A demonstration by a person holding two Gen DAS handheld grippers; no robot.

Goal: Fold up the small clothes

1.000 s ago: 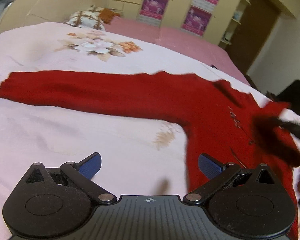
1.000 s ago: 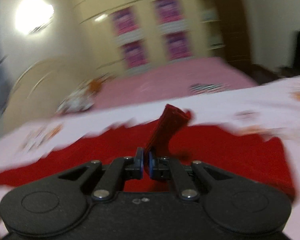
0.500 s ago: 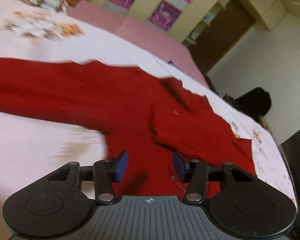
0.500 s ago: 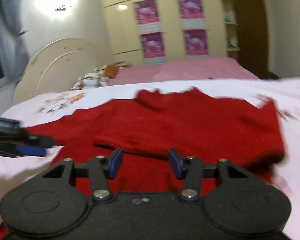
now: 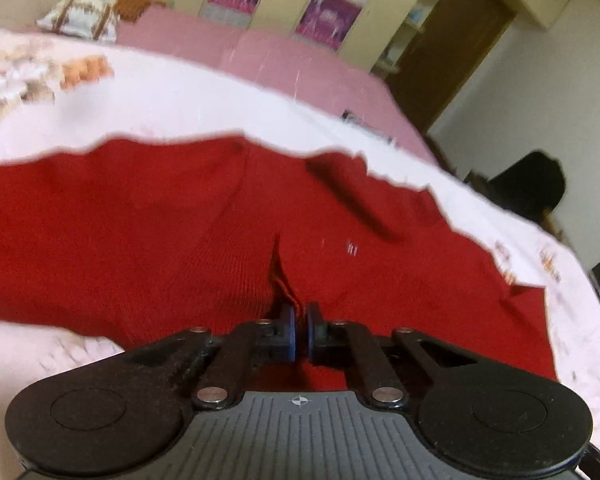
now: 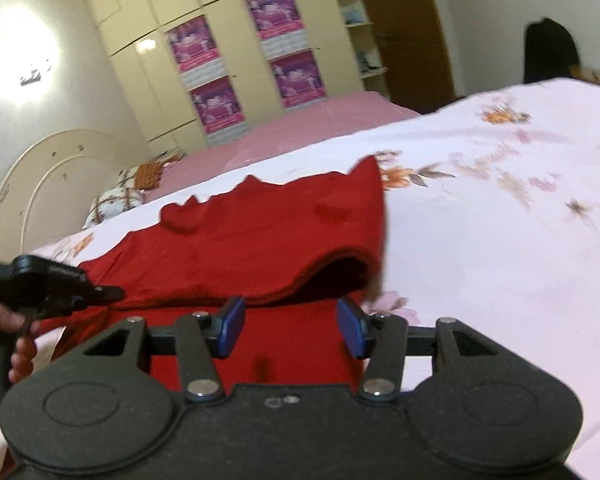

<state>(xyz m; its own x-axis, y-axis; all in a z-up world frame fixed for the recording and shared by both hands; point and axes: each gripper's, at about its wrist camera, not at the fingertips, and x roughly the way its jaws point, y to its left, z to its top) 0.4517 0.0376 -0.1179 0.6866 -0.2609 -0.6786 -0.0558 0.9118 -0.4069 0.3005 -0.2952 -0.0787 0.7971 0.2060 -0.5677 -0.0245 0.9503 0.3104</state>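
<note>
Sweater (image 5: pixel 148 240): red knit, spread on bed (image 5: pixel 204 92), one part already folded over.
Left gripper (image 5: pixel 299 330): pinched on a fabric ridge at the near edge.
Right gripper (image 6: pixel 291 330): wide apart, holding nothing, poised over the hem.
Advice: lift evenly and keep the edge taut.
Obscured: sleeve cut off at left; outlines motion-blurred.

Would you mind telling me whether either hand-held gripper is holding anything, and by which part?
The left hand-held gripper pinches a raised fold of the red sweater, near its lower edge. The right hand-held gripper is open, holding nothing.
</note>
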